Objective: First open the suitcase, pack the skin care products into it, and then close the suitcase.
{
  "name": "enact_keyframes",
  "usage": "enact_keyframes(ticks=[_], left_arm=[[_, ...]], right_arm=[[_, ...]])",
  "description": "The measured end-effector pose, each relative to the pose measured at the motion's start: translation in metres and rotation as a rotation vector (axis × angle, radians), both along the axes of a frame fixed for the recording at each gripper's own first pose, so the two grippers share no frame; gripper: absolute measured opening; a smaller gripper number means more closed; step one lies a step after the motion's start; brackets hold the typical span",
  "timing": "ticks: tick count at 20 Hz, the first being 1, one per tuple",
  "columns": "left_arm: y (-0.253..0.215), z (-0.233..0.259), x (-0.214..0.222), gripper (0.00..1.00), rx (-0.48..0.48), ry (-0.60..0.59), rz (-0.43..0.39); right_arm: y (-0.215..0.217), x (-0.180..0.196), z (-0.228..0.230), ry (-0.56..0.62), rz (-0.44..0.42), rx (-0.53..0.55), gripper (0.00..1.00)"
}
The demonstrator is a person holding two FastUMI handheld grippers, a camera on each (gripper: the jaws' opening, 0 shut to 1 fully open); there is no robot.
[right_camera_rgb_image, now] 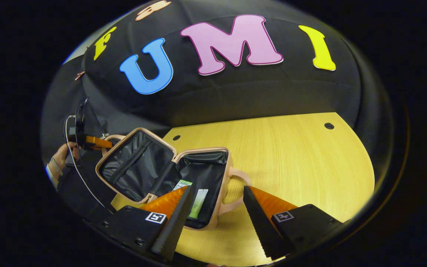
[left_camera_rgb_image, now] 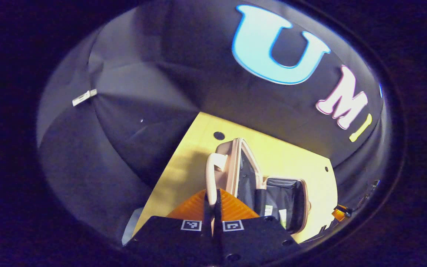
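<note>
Your left gripper (left_camera_rgb_image: 212, 207) is clamped on the suitcase lid's handle (left_camera_rgb_image: 212, 174). Your right gripper (right_camera_rgb_image: 217, 215) stands wide apart, holding nothing. Beyond it at ten o'clock, the pink suitcase (right_camera_rgb_image: 169, 174) lies open on the wooden table (right_camera_rgb_image: 291, 155), two skin care tubes (right_camera_rgb_image: 198, 202) inside.

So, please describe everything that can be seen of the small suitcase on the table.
The suitcase is a small hard-looking case with a pale pink shell and black fabric lining. It lies open on the wooden table, its lid tilted up to the left with a lining pocket. The base holds skin care tubes. A pink handle projects from the base side; another handle on the lid side is clamped by the left gripper. The right gripper hangs open above the base.
</note>
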State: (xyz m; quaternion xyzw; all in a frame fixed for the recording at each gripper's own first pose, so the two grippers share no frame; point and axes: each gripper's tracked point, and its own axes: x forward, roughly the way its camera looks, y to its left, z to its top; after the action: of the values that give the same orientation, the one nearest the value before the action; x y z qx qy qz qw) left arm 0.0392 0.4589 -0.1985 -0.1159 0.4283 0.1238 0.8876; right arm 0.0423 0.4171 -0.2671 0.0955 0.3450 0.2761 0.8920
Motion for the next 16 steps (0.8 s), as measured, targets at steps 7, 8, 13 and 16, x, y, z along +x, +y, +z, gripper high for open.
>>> enact_keyframes(ticks=[7,8,13,16], left_arm=[[-0.260,0.032,0.061,0.06,-0.237,-0.118,-0.335],[-0.290,0.016,0.064,0.06,-0.248,-0.095,-0.371],[-0.364,-0.114,0.078,0.06,-0.242,0.129,-0.466],[-0.379,-0.157,0.077,0.07,-0.191,0.260,-0.443]], right_arm=[[-0.072,-0.013,0.017,-0.042,0.017,0.001,0.88],[-0.083,-0.015,0.020,-0.042,0.005,0.006,0.88],[-0.138,-0.038,0.019,-0.039,-0.029,-0.010,0.88],[-0.170,-0.044,0.019,-0.032,-0.072,-0.019,0.88]])
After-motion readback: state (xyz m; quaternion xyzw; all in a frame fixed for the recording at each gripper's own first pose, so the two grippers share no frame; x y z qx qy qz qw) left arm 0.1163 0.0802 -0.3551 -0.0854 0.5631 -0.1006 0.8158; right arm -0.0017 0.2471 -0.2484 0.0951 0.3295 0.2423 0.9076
